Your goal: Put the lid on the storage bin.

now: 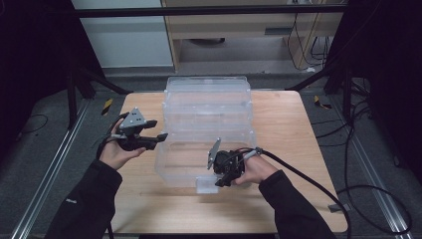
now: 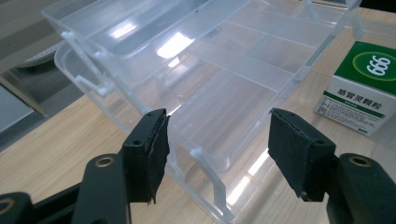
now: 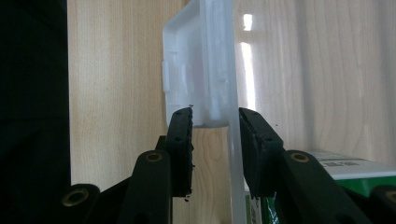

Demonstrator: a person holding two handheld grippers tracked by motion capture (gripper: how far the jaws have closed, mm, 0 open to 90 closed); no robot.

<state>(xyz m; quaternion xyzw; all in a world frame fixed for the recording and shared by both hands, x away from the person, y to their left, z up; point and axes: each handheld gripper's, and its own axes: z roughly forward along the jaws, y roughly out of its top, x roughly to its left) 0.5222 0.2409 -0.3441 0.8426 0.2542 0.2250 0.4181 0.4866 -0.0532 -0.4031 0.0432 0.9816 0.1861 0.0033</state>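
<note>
1. The left gripper [image 1: 158, 130] hovers at the left edge of the clear box [image 1: 209, 107], its jaws wide apart and holding nothing. In its own view the jaws frame the box's near corner and its hinged tiers without touching them.
2. The box sits mid-table [image 1: 278, 209], opened out into stepped trays that rise toward the far edge. It looks light and slippery, so a pull on one side could, I judge, slide or swing the whole stack, since the left gripper is not steadying it.
3. The right gripper [image 1: 222, 182] is at the front of the box; its jaws stand either side of the white latch [image 3: 198, 70] and the thin front wall. Whether they are pressing on it I cannot tell; a slight gap seems to show.
4. The risk there: the grip sits low on the latch's edge, so a tug could slip off or twist the tab and strain its hinge.
5. A green-and-white carton [image 2: 362, 88] lies on the table beyond the box; a sliding box could knock it.
</note>
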